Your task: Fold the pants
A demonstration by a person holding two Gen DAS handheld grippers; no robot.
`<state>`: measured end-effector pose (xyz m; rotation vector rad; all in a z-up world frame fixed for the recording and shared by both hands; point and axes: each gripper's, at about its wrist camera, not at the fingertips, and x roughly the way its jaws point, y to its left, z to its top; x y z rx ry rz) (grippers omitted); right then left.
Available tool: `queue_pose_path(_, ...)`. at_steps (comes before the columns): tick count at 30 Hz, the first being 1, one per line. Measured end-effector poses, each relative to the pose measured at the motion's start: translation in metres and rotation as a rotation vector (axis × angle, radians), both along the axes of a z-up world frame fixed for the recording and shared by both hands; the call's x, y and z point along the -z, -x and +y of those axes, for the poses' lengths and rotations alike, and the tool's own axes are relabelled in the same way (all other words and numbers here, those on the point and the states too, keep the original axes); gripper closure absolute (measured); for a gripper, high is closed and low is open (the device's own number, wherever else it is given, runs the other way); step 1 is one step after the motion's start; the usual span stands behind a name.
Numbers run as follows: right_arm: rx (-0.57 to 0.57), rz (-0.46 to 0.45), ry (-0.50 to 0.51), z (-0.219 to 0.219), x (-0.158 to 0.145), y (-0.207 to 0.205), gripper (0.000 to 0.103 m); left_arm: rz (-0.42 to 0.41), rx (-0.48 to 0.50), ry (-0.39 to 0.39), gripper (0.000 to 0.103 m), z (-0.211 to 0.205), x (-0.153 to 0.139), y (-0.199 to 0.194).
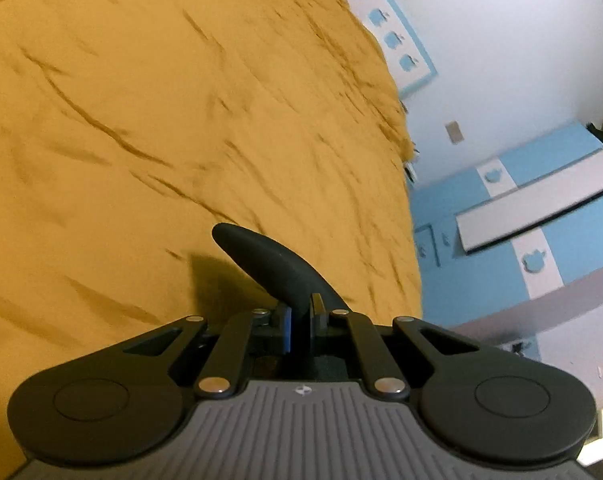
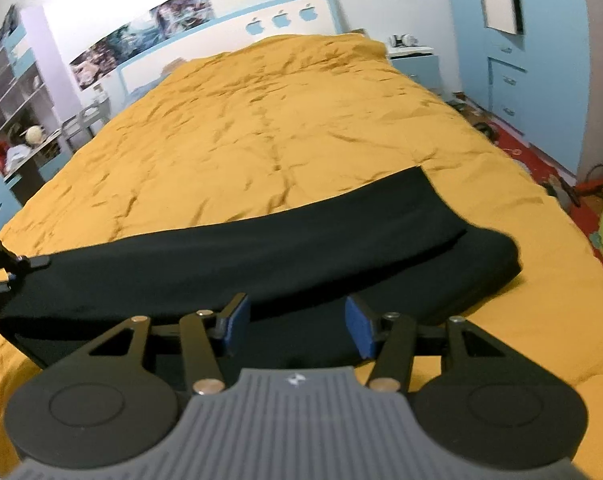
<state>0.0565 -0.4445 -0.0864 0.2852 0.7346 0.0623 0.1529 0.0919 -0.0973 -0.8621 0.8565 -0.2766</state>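
Nearest the lens in the right wrist view, the right gripper [image 2: 297, 330] hangs wide open with nothing between its blue pads, low over the near edge of the black pants [image 2: 261, 260]. The pants lie on the yellow bedspread [image 2: 261, 120], a long band running from lower left to right of centre, apparently already doubled leg over leg; the crosswise folds look still to do. In the left wrist view the left gripper [image 1: 301, 316] is closed on a pinch of black cloth, most likely the pants' left end.
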Motion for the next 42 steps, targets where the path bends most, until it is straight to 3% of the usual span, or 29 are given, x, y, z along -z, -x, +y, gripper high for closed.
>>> queue_pose_path(3, -0.047, 0.001, -0.001, 0.012, -0.002, -0.004, 0.053, 0.036, -0.016, -0.058, 0.095, 0.016, -0.001, 0.002)
queue_pose_path(5, -0.063, 0.003, 0.003, 0.019, -0.002, -0.008, 0.054, 0.058, -0.003, -0.052, 0.096, 0.014, -0.005, 0.001)
queue_pose_path(7, -0.063, 0.007, 0.002, 0.021, -0.001, -0.011, 0.054, 0.034, 0.023, -0.077, 0.096, 0.004, -0.021, -0.001)
queue_pose_path(13, -0.065, 0.02, 0.018, 0.008, -0.002, -0.018, 0.054, -0.058, 0.163, -0.204, 0.095, -0.066, -0.104, -0.017)
queue_pose_path(19, -0.039, -0.01, -0.017, -0.029, -0.003, -0.021, 0.054, -0.09, 0.318, -0.258, 0.095, -0.166, -0.15, -0.041)
queue_pose_path(23, -0.011, -0.035, -0.044, -0.054, -0.003, -0.025, 0.055, -0.055, 0.406, -0.232, 0.095, -0.234, -0.14, -0.057)
queue_pose_path(28, 0.026, -0.066, -0.079, -0.078, -0.003, -0.023, 0.055, 0.049, 0.435, -0.227, 0.095, -0.299, -0.09, -0.081)
queue_pose_path(32, 0.046, -0.066, -0.089, -0.09, 0.003, -0.019, 0.055, 0.161, 0.45, -0.212, 0.095, -0.329, -0.036, -0.091)
queue_pose_path(36, 0.064, -0.053, -0.094, -0.096, 0.008, -0.017, 0.055, 0.23, 0.49, -0.173, 0.088, -0.34, -0.003, -0.097)
queue_pose_path(39, 0.066, -0.048, -0.1, -0.097, 0.01, -0.017, 0.055, 0.207, 0.544, -0.16, 0.075, -0.338, -0.006, -0.092)
queue_pose_path(42, 0.053, -0.05, -0.119, -0.096, 0.008, -0.016, 0.055, 0.124, 0.563, -0.169, 0.062, -0.32, -0.026, -0.085)
